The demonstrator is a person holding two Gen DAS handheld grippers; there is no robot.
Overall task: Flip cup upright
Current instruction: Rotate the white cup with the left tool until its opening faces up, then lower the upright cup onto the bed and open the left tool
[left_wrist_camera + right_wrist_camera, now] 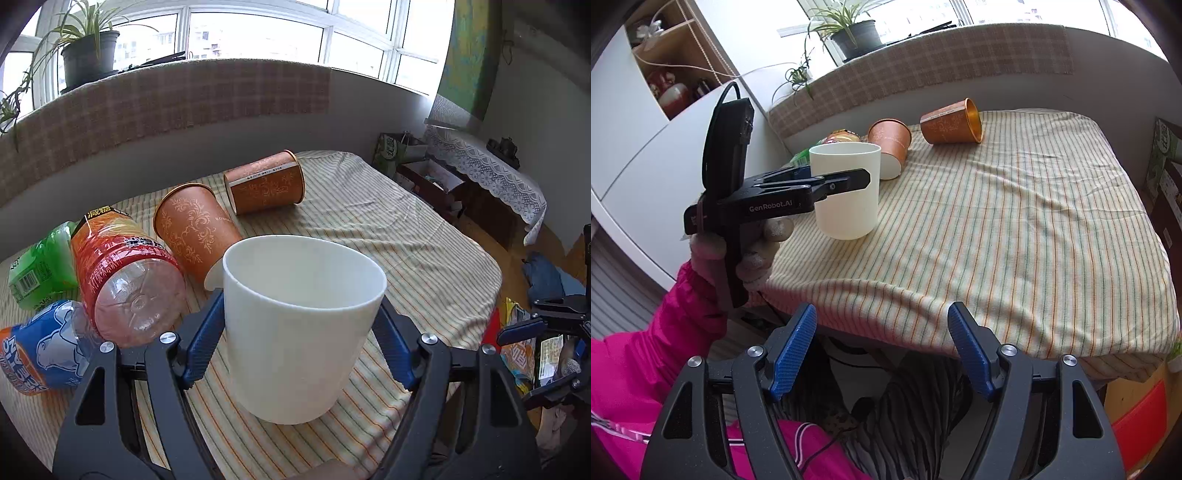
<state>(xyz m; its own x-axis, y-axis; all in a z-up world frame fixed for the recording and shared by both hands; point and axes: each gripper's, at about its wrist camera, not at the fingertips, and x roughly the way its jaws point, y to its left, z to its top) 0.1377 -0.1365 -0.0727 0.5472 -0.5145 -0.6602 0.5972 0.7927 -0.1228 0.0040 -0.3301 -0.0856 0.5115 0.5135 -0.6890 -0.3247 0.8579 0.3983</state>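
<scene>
A white cup (299,325) stands upright, mouth up, between the blue pads of my left gripper (301,314), which is shut on its sides. In the right wrist view the same cup (849,206) sits with its base at or just above the striped tablecloth (1015,221) near the table's left front corner, with the left gripper (827,184) clamped around it. My right gripper (882,325) is open and empty, held in front of the table's front edge, apart from the cup.
Two orange patterned paper cups (195,236) (266,184) lie on their sides behind the white cup. Three plastic bottles lie at the left: red (125,280), green (40,266), blue (44,347). A low wall and windowsill with a potted plant (88,55) border the table's far side.
</scene>
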